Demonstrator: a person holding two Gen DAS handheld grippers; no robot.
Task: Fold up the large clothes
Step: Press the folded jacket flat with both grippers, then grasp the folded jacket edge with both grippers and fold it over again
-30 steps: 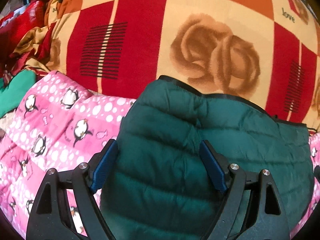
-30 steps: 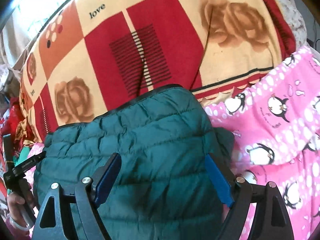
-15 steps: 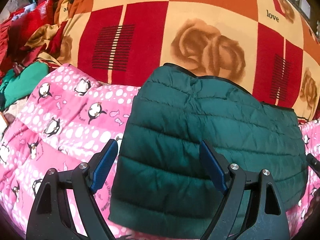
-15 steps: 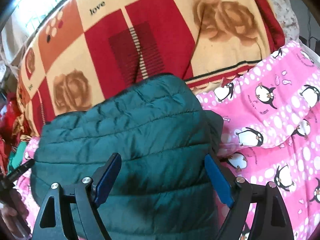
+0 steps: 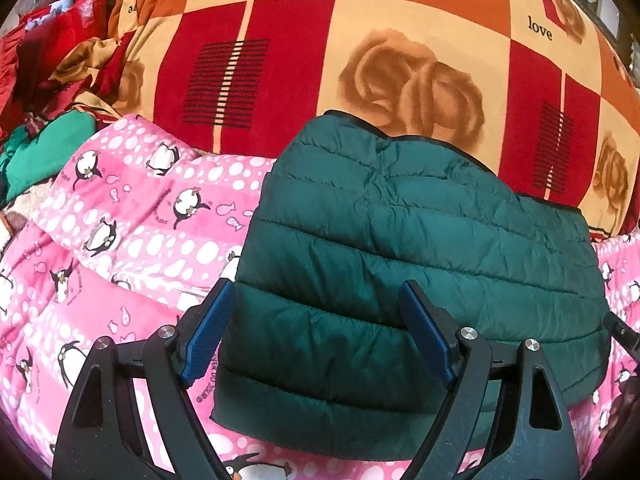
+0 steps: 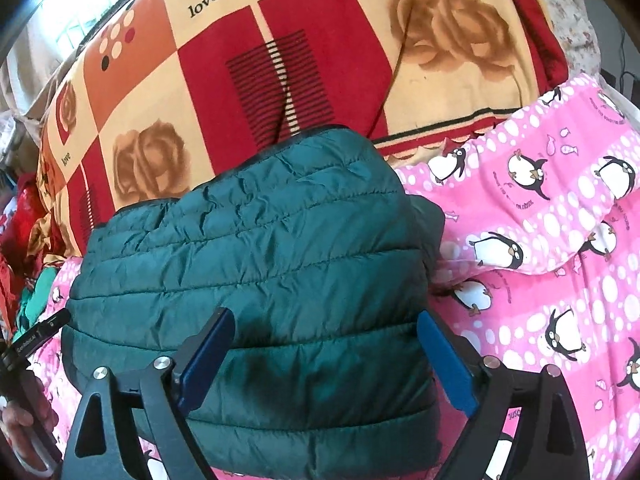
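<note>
The dark green puffy quilted jacket (image 5: 420, 248) is lying folded on the pink blanket with penguins (image 5: 132, 232), its far edge on the red and orange checked blanket with roses (image 5: 360, 48). It looks soft, light and slippery, so a thick folded edge should be pinched. The left gripper (image 5: 316, 332) is held wide and empty above it, and the right gripper (image 6: 326, 354) is being opened, nothing pinched

You're looking at a dark green quilted jacket (image 5: 420, 240) on a pink penguin-print blanket (image 5: 132, 240) (white dots too). Behind lies a red, orange and cream checked blanket (image 5: 320, 48) with brown roses.
</note>
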